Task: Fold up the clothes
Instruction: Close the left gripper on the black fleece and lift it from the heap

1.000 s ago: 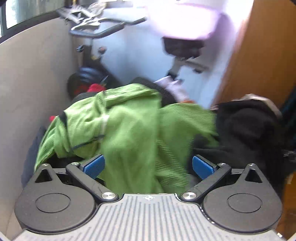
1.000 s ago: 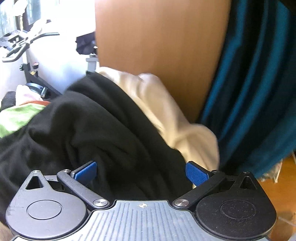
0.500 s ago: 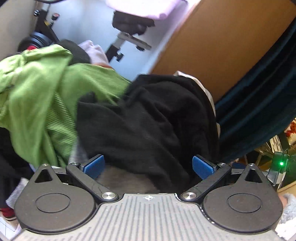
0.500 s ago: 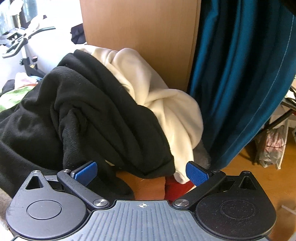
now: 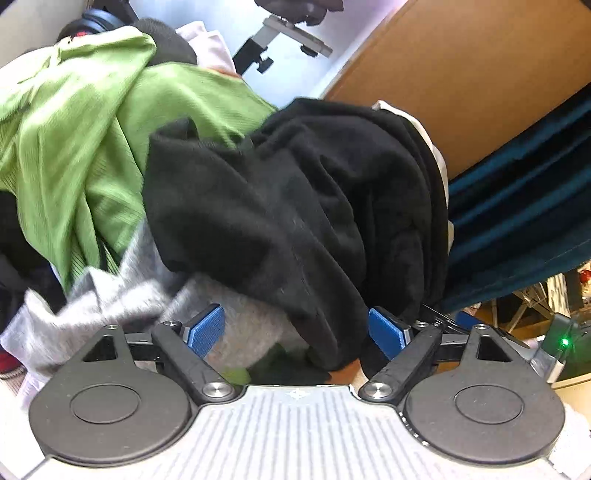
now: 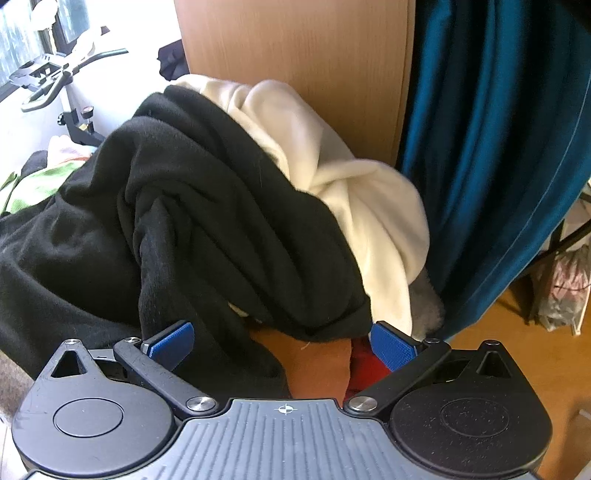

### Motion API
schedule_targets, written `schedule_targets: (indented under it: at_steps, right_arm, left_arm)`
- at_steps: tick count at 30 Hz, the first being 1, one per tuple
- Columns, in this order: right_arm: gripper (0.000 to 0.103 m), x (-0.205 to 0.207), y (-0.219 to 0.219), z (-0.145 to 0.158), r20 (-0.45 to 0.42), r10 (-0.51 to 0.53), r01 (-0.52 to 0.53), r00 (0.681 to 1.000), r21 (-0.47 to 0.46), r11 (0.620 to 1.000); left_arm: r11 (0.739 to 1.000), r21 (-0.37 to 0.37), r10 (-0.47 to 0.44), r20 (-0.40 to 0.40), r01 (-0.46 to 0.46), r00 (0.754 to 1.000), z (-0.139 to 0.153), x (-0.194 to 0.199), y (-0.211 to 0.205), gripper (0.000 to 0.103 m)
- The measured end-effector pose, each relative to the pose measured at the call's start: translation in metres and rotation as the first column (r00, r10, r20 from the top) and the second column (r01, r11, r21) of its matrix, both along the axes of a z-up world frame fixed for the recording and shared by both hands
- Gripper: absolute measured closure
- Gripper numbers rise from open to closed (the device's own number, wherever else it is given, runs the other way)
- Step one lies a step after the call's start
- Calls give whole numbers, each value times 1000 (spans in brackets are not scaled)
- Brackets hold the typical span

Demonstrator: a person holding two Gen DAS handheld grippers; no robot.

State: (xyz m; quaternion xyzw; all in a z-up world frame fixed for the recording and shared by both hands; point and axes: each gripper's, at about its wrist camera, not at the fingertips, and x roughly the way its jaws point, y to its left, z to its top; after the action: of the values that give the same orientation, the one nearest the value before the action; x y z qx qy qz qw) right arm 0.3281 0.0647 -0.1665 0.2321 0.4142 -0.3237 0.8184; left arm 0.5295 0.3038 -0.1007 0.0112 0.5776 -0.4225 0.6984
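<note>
Black garment (image 6: 192,221) drapes lengthwise toward the camera; left gripper (image 5: 295,328) and right gripper (image 6: 282,341) jaws apart.

Wooden cabinet (image 6: 295,55) beside teal curtain (image 6: 498,129); exercise bike (image 6: 66,81) near bright window (image 6: 26,33).

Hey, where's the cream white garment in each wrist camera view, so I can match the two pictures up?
Left wrist: the cream white garment shows only as a thin strip at the right edge of the black garment.
Right wrist: it sits centre-right, behind and beside the black garment.
Shared landmark: the wooden panel behind the pile.
</note>
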Motion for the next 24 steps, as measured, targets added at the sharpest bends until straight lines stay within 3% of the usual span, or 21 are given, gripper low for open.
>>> schedule_targets:
  at_steps: [5, 6, 7, 12, 16, 21, 24]
  right_arm:
    - [1, 1, 6, 3, 14, 21, -21, 1000, 1, 1000]
    - [1, 2, 7, 5, 22, 29, -29, 999, 0, 1000]
    - [1, 2, 8, 6, 29, 37, -36, 999, -3, 999]
    - [1, 7, 11, 6, 61, 56, -57, 997, 19, 998]
    - [1, 10, 13, 7, 91, 75, -78, 993, 31, 997]
    - [1, 18, 18, 9, 119, 121, -124, 985, 21, 992]
    - [13, 21, 20, 6, 117, 144, -147, 983, 15, 989]
  left_arm:
    - [1000, -20, -10, -17, 10, 1000, -16, -4, -19, 17]
    - [1000, -11, -16, -16, 16, 1000, -18, -4, -23, 22]
    - [1000, -3, -21, -14, 21, 1000, -20, -5, -27, 36]
    - [999, 5, -43, 63, 43, 997, -4, -11, -26, 87]
    - [998, -47, -31, 68, 34, 997, 13, -11, -15, 93]
    - [995, -87, -46, 55, 50, 997, 22, -7, -16, 92]
    - [995, -94, -45, 4, 45, 999, 9, -4, -19, 86]
